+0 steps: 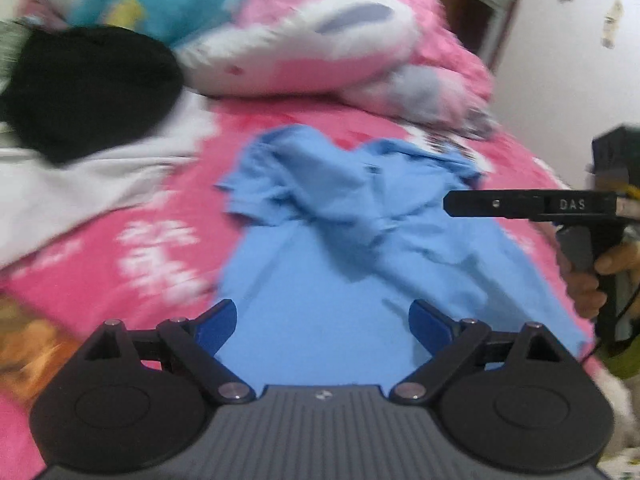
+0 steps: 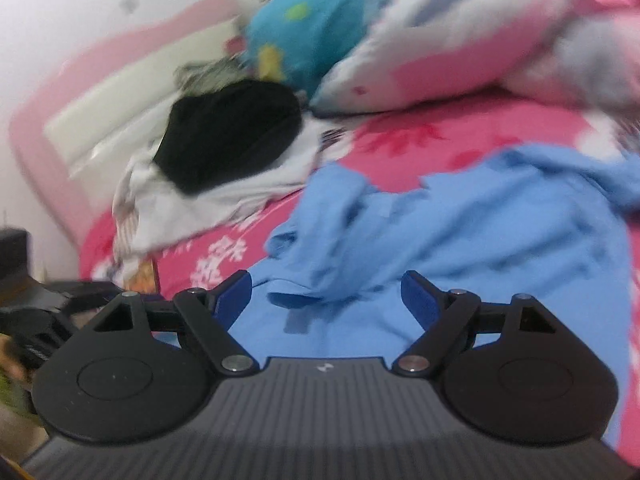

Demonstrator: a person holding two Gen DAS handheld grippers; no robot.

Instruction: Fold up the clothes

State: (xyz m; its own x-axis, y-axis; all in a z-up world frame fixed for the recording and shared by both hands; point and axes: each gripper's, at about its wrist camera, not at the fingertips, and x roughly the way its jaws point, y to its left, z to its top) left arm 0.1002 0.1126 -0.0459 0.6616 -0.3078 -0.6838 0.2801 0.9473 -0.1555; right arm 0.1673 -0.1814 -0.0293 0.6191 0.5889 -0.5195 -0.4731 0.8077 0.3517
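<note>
Blue shirt (image 1: 320,280): lies rumpled on the pink bed (image 1: 100,264), collar end far, hem near you.
Feel: light, soft, limp; it sags and bunches.
Hold: pinch the shoulders or hem corners, one layer each.
Left gripper (image 1: 323,322): jaws apart, empty.
Right gripper (image 2: 326,296): jaws apart, empty.

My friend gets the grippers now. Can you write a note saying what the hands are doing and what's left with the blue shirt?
Left hand-held gripper: open, empty, over the lower part of the blue shirt.
Right hand-held gripper: open, empty, also over the shirt.
The blue shirt lies rumpled on the pink bed cover, its upper part bunched, sleeves not laid flat.
Black garment sits on white cloth further back, near the pillows.
Done: no fold visible on the shirt yet.
Left: probably smooth the shirt flat, fold it, then deal with the other clothes.
</note>
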